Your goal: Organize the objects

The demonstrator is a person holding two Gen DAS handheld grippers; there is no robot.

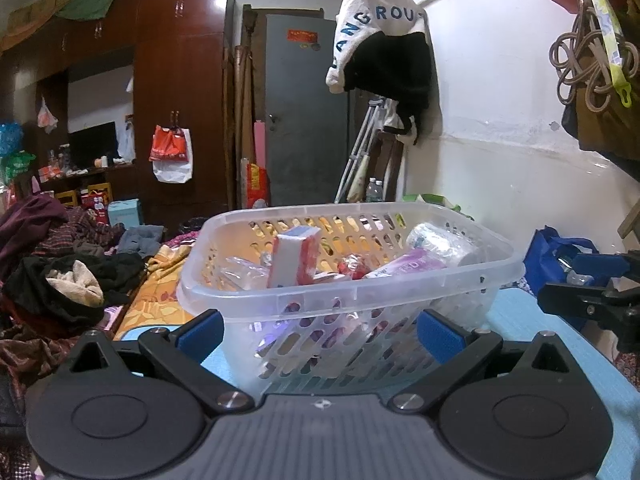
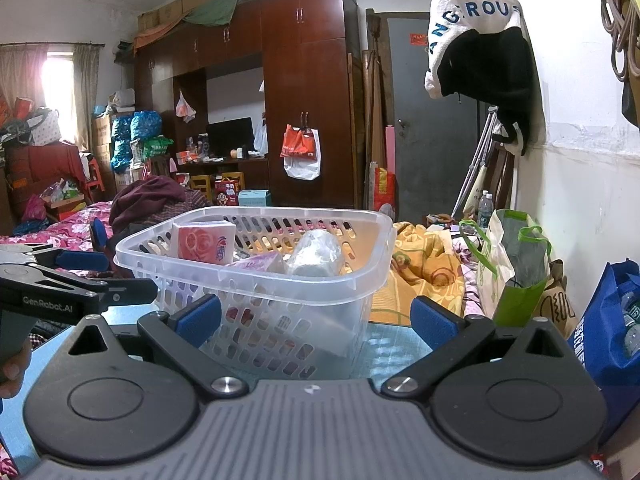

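clear perforated plastic basket sitting filled on light-blue surface | left gripper, right gripper facing it, fingers apart, empty | advice: be closing squarely on rim, lifting level

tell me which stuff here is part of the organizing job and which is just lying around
Part of the job:
clear plastic basket
red tissue pack
purple packet
clear-wrapped roll
left gripper
right gripper

Just lying about:
green and white bag
blue bag
clothes pile
hanging white bag
crutches
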